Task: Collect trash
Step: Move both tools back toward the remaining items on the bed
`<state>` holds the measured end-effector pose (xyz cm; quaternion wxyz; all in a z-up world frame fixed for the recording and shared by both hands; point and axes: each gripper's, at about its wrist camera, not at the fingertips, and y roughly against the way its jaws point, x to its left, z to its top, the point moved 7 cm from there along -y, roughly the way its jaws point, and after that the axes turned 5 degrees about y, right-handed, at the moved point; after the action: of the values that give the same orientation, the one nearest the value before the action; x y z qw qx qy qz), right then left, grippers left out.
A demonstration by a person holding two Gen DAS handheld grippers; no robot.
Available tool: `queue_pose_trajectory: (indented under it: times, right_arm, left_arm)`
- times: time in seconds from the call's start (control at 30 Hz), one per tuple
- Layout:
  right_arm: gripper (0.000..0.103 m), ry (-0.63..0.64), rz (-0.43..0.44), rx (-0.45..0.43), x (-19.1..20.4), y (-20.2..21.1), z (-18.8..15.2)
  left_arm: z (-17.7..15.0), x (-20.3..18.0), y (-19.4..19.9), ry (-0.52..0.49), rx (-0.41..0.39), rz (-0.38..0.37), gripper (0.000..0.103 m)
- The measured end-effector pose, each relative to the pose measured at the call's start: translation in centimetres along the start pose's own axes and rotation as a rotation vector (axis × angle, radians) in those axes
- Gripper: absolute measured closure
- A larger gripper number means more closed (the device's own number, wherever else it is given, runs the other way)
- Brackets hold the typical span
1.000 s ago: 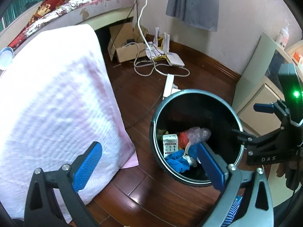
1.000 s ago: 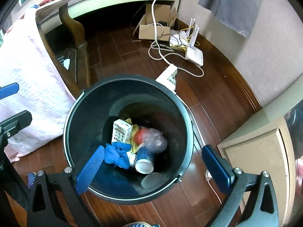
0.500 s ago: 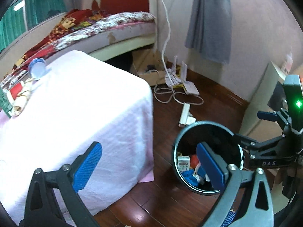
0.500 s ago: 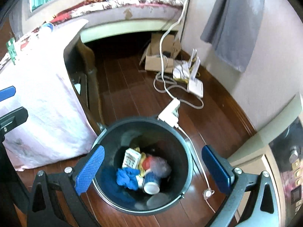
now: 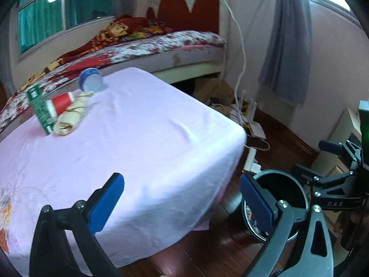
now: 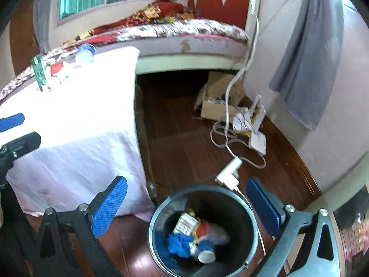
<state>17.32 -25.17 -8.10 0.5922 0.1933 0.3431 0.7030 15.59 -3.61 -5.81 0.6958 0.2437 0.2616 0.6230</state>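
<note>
A black round trash bin [image 6: 250,210] stands on the wood floor beside the table; it also shows in the left wrist view [image 5: 297,184]. It holds a white carton [image 6: 185,222], a blue rag [image 6: 178,244] and a blue cup [image 6: 206,250]. On the pink-clothed table [image 5: 143,143] lie a green box [image 5: 40,110], a red paper cup [image 5: 61,102], a crumpled beige wrapper [image 5: 71,117] and a blue-rimmed cup [image 5: 91,83]. My left gripper [image 5: 181,204] is open and empty over the table's near corner. My right gripper [image 6: 186,206] is open and empty above the bin.
A bed [image 5: 161,43] stands behind the table. On the floor lie a white power strip [image 6: 228,174], looped cables [image 6: 221,138], a router [image 6: 257,138] and a cardboard box [image 6: 219,106]. A grey cloth [image 6: 309,69] hangs on the right wall.
Both grippers have risen and tilted up away from the bin. The bin has shrunk and dropped low in both views, and the tabletop with its trash has come into sight.
</note>
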Motion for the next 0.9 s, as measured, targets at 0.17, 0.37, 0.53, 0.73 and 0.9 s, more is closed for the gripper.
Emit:
queue_pose_trajectory:
  times: [0.17,0.37,0.53,0.73,0.9]
  right_arm:
    - [0.0,0.022,0.044,-0.081,3.0,0.9,3.5]
    - [0.0,0.053,0.107,-0.111,7.4,0.3,6.4]
    - [0.0,0.064,0.159,-0.123,11.2,-1.3,9.6]
    - [0.0,0.107,0.162,-0.137,15.9,-3.6,15.2]
    - [0.0,0.125,0.189,-0.105,19.4,-7.6,19.0]
  left_arm:
    - [0.6,3.9,0.8,0.059,-0.024,0.037,0.003]
    - [1.2,11.0,1.3,0.163,-0.035,0.13,0.009]
    - [2.1,16.3,1.8,0.231,-0.059,0.226,0.016]
    - [4.6,21.5,1.0,0.281,-0.109,0.323,0.016]
    - [6.8,24.8,-2.1,0.31,-0.109,0.367,0.016]
